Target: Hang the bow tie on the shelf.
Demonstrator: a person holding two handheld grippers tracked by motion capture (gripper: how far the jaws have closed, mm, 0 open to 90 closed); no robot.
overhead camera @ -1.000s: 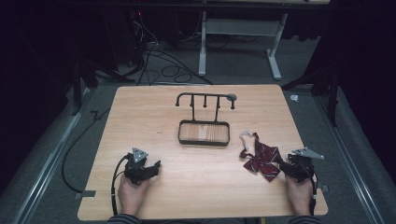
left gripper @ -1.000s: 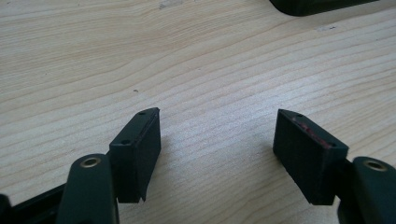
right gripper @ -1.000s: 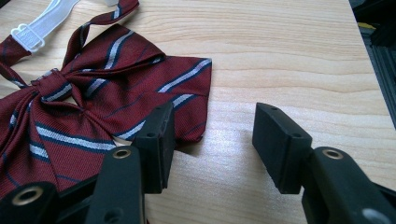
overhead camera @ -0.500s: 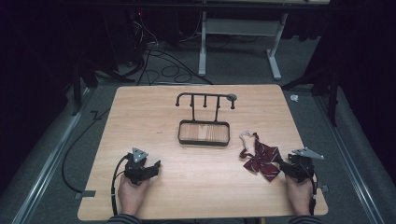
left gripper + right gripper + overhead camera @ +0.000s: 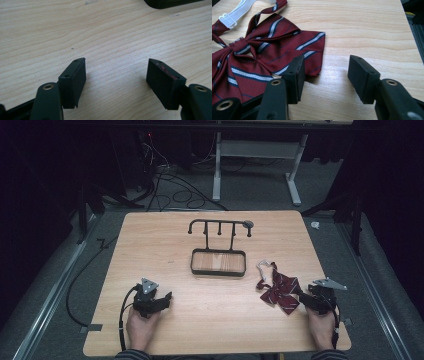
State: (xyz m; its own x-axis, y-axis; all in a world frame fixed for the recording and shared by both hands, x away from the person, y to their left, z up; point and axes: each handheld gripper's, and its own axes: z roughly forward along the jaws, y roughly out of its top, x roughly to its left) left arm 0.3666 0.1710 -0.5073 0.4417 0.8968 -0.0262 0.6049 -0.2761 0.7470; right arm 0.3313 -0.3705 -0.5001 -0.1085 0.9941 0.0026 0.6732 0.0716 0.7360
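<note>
A dark red striped bow tie with a white strap lies on the wooden table at the right. My right gripper rests just right of it, open; in the right gripper view the bow tie lies at the left, its corner reaching in front of the left jaw, and bare wood shows between the jaws. My left gripper sits near the front left, open over bare wood. A black stand with hooks and a tray base stands mid-table.
Behind the table's far edge there are cables on the grey floor and a white desk frame. The dark rim of the tray base crosses the top of the left gripper view.
</note>
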